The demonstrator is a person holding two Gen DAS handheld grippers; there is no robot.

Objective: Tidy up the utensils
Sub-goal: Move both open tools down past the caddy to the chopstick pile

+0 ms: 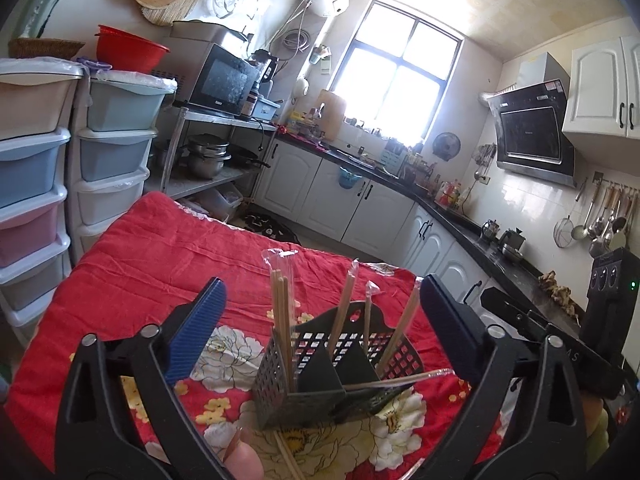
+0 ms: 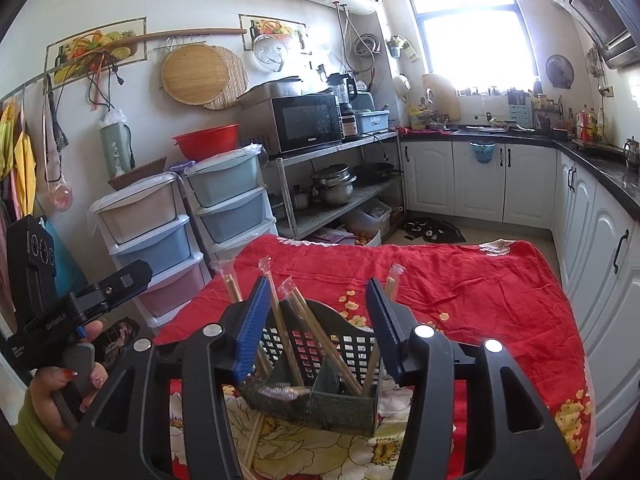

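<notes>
Both the left gripper [image 1: 320, 316] and right gripper [image 2: 316, 312] hover spread and empty, the caddy [image 1: 340, 376] of chopsticks [image 1: 282, 332] just ahead between their fingers. Next step, likely: lifting the loose pair [image 1: 288, 458] lying below.

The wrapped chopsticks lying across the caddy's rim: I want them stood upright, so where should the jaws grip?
Grip the wrapped chopsticks at the free end overhanging the black caddy, coming from above; that end sits clear of the upright pairs.
</notes>
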